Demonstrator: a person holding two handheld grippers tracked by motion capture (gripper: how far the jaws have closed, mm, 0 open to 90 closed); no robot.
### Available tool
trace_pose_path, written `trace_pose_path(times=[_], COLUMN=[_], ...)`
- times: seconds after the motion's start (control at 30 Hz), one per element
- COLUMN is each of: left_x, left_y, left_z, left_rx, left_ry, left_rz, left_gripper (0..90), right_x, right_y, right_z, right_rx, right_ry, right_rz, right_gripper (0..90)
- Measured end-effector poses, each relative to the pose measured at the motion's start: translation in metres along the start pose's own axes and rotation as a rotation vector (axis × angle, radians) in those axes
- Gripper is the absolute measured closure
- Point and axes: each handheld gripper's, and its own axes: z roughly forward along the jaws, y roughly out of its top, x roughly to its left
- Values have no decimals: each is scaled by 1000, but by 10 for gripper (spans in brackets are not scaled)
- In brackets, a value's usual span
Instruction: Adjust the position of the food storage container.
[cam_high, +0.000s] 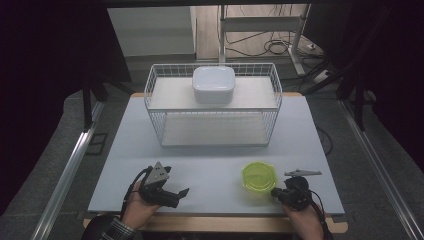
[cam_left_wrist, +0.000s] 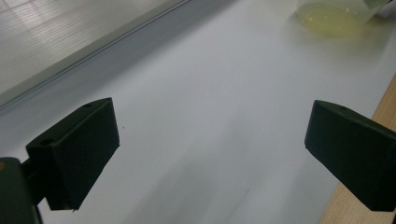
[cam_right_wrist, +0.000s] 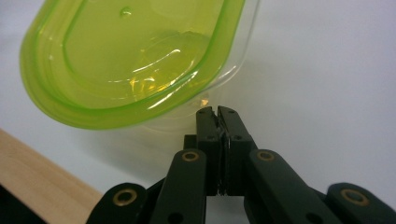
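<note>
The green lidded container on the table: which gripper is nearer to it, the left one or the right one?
Right. The right gripper, jaws shut, sits at the near right edge of the green lidded container. The left gripper, jaws open, rests far off to its left over the bare table.

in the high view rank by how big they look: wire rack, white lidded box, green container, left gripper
1. wire rack
2. white lidded box
3. green container and left gripper: they look about alike, and both sit nearer the camera than the box, so unranked.

A wire shelf rack (cam_high: 212, 105) holding a white container (cam_high: 213, 84) is blocking the table's far half. Bare tabletop (cam_high: 210, 170) is lying open between the rack and a green-lidded container (cam_high: 258, 177) sitting at the near right.
</note>
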Motion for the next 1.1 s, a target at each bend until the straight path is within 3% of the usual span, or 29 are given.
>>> trace_pose_path(times=[0.23,0.33,0.97,1.1], left_x=[0,0,1,1], left_y=[0,0,-1,-1], left_z=[1,1,2,2], left_rx=[1,4,19,19], left_ry=[-2,-2,-1,1], left_rz=[1,2,5,6], left_gripper=[25,25,25,25], right_x=[-10,-14,17,30], right_y=[15,22,34,39], right_z=[6,8,35,44], right_rx=[-13,-35,6,17], right_ry=[-50,-30,55,81], right_rz=[-22,-40,-111,-136], right_gripper=[880,882,884,884])
